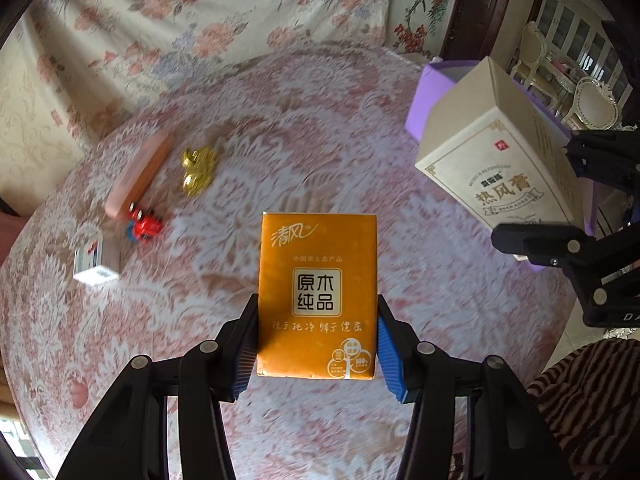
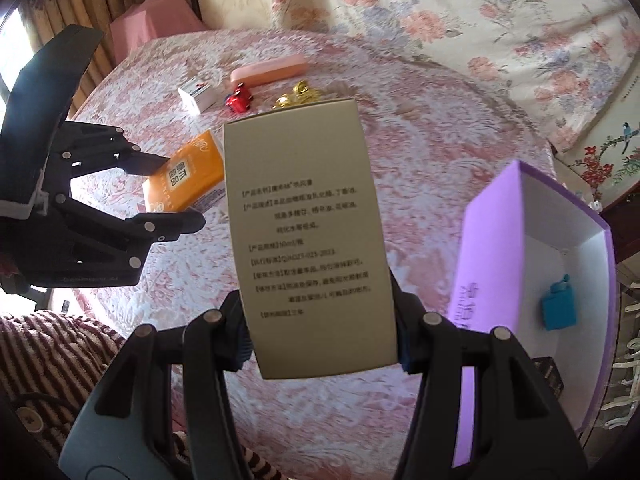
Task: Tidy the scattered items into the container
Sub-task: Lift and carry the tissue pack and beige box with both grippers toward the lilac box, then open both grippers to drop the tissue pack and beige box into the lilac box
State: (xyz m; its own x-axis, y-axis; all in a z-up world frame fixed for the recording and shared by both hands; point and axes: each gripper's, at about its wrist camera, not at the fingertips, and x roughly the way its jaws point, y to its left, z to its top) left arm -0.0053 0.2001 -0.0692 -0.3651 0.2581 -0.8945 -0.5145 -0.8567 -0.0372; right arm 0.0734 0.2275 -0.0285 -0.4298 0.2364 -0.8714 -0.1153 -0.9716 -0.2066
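- Left wrist view: the left tongs [image 1: 317,344] are clamped on an orange tissue pack [image 1: 317,296], their blue pads pressed to its two long sides, and hold it over the surface [image 1: 320,152], which wears a pink-and-white lace cloth.
- At the right edge of that view the right tongs [image 1: 552,196] grip a beige carton [image 1: 496,152] in front of the purple box [image 1: 430,94].
- Left on the surface lie a pink case [image 1: 138,176], a gold ornament [image 1: 198,168], a red toy car [image 1: 143,225] just beside the case's near end, and a small white box [image 1: 96,262] — all well apart from the purple box.
- Right wrist view: the right tongs [image 2: 322,344] are closed on the beige carton [image 2: 308,240], its printed side facing the camera.
- To its right stands the purple box [image 2: 488,252], open, white inside — a blue item [image 2: 559,309] lies on its floor.
- At the left, the left tongs [image 2: 176,190] hold the orange tissue pack [image 2: 188,178] by its sides.
- Beyond the carton sit the pink case [image 2: 269,70], the red toy car [image 2: 239,99], the small white box [image 2: 198,94] and the gold ornament [image 2: 298,94], partly hidden by the carton's top edge.
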